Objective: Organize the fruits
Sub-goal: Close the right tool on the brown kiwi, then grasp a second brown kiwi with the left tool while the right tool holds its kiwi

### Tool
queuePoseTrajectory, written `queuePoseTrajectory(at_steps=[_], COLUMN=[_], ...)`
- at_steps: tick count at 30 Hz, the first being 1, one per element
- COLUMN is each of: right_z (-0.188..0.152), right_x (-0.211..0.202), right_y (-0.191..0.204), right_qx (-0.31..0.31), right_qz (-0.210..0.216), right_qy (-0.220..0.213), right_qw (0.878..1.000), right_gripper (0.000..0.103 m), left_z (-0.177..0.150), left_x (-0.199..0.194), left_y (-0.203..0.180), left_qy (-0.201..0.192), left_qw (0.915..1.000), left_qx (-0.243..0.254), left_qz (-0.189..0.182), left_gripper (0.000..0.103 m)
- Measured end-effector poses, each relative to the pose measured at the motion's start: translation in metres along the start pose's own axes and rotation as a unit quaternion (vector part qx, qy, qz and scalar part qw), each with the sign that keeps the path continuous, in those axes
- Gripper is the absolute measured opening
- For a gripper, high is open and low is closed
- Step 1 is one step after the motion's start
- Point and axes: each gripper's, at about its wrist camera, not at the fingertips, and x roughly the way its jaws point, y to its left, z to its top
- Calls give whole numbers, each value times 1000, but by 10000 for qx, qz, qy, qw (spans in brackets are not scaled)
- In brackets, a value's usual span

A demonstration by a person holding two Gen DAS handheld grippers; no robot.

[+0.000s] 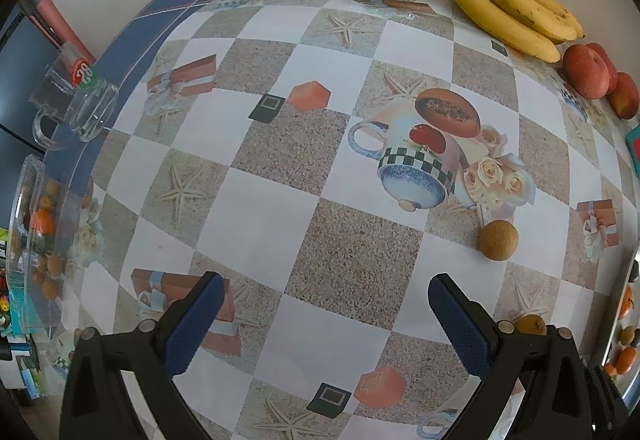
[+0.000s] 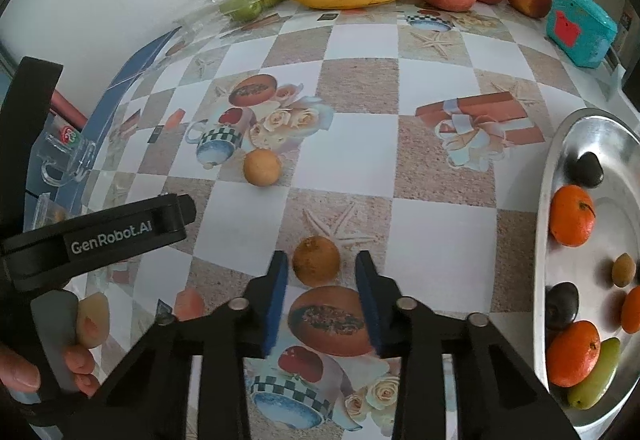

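The right tool [image 2: 322,272] has its jaws narrowed beside a small round brown fruit [image 2: 316,261] on the surface, left of the metal tray [image 2: 541,200], pads not yet pressing. Light, firm, prone to rolling: grip across its middle.

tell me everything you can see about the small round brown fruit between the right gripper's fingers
The small brown fruit is round with a dull, rough-looking tan skin, darker and speckled on top. It rests on the patterned tablecloth, over a printed starfish, just beyond a printed papaya. It lies between the blue pads of the right gripper, with a thin gap visible on each side, so contact is uncertain. A similar fruit lies apart, farther back.
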Motion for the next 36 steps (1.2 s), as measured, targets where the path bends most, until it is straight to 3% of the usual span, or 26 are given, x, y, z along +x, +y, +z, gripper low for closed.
queuePoseTrajectory(at_steps=[1,10,21,29,31,36], right_z=[0,0,3,5,5,5], right_x=[0,-3,-22,-33,-35,-38], right_y=[1,4,-15,-39,-42,-48], right_qx=[-25,-79,195,519,564,657], right_qz=[7,85,110,63,67,105], right_qy=[2,-38,-243,-346,-363,-401], right_qw=[10000,9999,9995,9980,9977,9970], right_gripper=[26,26,26,26,26,26], left_z=[0,2,9,14,15,16], left_x=[0,-1,-11,-14,-13,-10], left_y=[0,2,-10,-32,-36,-43], left_qy=[-1,-37,-318,-613,-620,-666], left_qw=[10000,9999,9962,9893,9875,9831], left_qx=[-7,-79,-58,231,281,352], left_qz=[-5,-132,-809,-1301,-1424,-1667], left_gripper=[103,103,101,84,73,62])
